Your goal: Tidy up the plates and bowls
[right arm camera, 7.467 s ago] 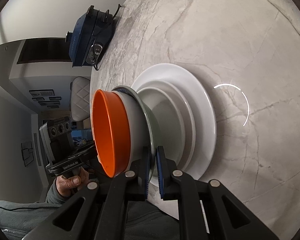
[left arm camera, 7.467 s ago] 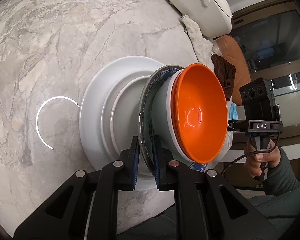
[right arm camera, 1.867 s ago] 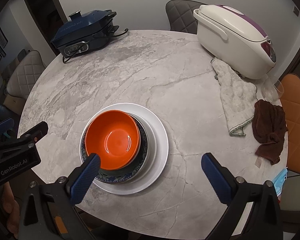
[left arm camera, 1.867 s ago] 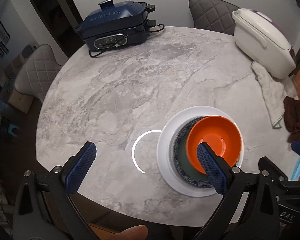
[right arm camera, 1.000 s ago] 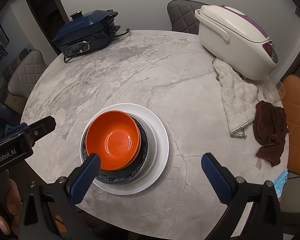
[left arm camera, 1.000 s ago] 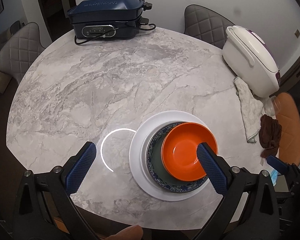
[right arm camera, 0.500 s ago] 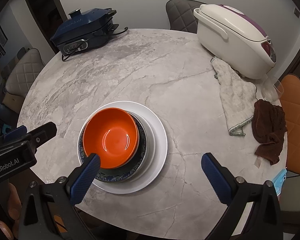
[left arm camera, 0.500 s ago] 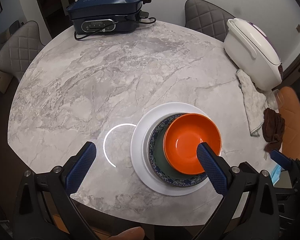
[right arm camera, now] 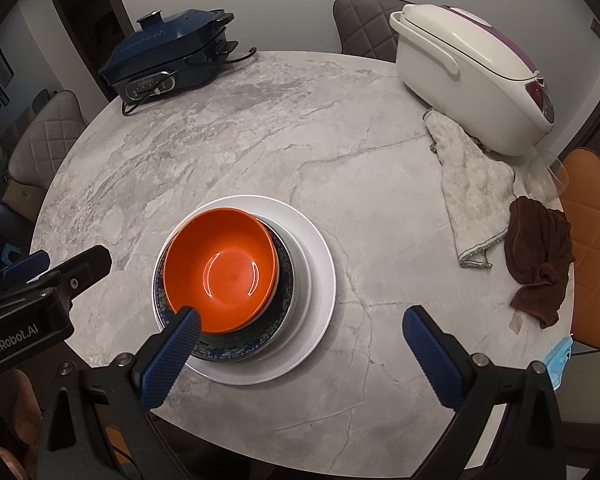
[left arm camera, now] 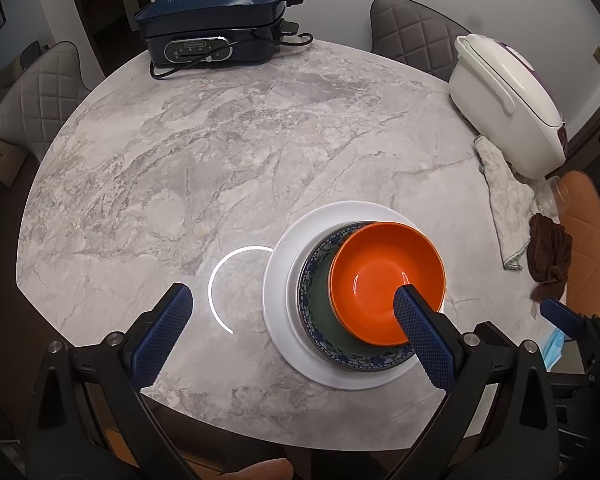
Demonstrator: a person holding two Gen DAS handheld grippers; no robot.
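Since the orange bowl (right arm camera: pixel 220 268) sits nested in the patterned plate (right arm camera: pixel 276 332) on the white plate (right arm camera: pixel 320 280) (near the table edge), both grippers — left gripper (left arm camera: pixel 296 336), right gripper (right arm camera: pixel 300 352) — spread wide and empty, are best kept clear of the stack.

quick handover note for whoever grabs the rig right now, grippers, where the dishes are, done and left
Left gripper: open, empty, held above the near edge of the table.
Right gripper: open, empty, also above the near edge.
Dishes: one stack near the front of the table. White plate at the bottom, a smaller white plate showing above it, then a blue patterned plate, then the orange bowl on top.
Done: plates and bowl are stacked, nothing is held.
Left: the bowl and patterned plate sit off-centre toward the left gripper's side; nudge them to centre if a tidy stack is wanted. No other loose dishes in view.
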